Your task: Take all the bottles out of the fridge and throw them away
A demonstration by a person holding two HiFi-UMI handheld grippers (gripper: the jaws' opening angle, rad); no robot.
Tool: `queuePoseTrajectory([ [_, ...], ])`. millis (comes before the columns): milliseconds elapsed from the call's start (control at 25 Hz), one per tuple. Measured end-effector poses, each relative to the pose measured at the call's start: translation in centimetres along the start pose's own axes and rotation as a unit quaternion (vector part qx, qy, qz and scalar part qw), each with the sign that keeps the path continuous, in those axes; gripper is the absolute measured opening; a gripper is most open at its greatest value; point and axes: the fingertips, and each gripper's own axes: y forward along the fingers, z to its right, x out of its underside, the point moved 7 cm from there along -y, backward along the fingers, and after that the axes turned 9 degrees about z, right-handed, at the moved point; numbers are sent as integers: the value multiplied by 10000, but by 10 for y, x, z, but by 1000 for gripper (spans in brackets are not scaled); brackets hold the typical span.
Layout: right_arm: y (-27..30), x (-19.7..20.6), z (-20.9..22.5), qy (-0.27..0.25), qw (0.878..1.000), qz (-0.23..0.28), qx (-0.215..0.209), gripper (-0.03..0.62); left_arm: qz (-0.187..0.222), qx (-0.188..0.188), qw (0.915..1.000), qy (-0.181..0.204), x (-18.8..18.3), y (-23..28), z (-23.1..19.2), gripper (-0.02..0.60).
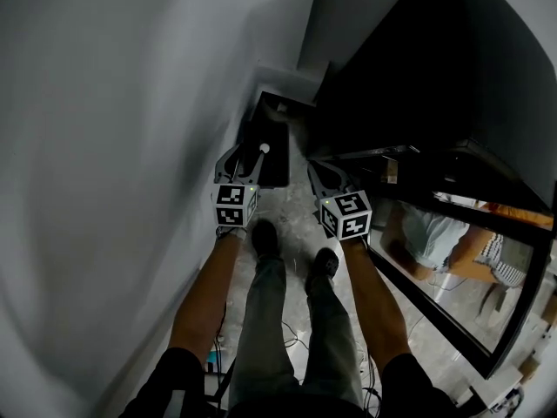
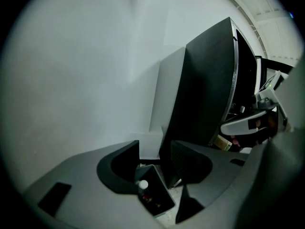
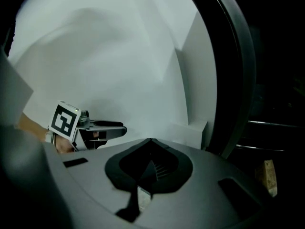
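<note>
A black bin [image 1: 271,165] stands on the floor against the white wall, beside the black fridge [image 1: 418,68]. My left gripper [image 1: 246,158] hangs over it, open. In the left gripper view, a white-capped bottle [image 2: 142,184] shows in the mouth of the bin [image 2: 161,200], below the spread jaws of my left gripper [image 2: 155,159] and touching neither pad. The cap [image 1: 264,148] also shows in the head view. My right gripper [image 1: 321,175] is just to the right, beside the fridge front. Its jaws [image 3: 151,163] are shut with nothing between them.
The fridge's glass door [image 1: 452,268] stands open at my right, reaching toward my legs. Fridge shelves [image 3: 271,128] show dark in the right gripper view. A white box-like block [image 1: 287,81] sits in the corner behind the bin. My feet [image 1: 264,233] stand on the speckled floor.
</note>
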Motion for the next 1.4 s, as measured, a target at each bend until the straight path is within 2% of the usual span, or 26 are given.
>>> queuePoseTrajectory([
  [200,-21,-8,-5,137,9999,41,47,9,7,-92,9999,-53,-17,-31,9,178],
  [440,-77,-43,-20,201,9997,110,85,9,159,-81,9998,-63,-67,-82,47,44],
  [560,-118,-70,-27,249,9995,177,104,9,243,-33,9996,-139,-101,-108,78,9],
  [760,-185,-112,-36,456,9978,440,184,9,455,152,9984,-295,-161,-136,136,8],
  [1080,-303,-172,-29,426,9931,1015,401,9,867,788,9930,-146,-247,-167,258,6],
  [1240,-361,-196,-14,397,9881,1324,677,9,1027,1068,9890,-22,-275,-177,317,6],
  [1400,-416,-202,4,515,9824,1518,955,8,1114,1252,9858,57,-290,-183,369,6],
])
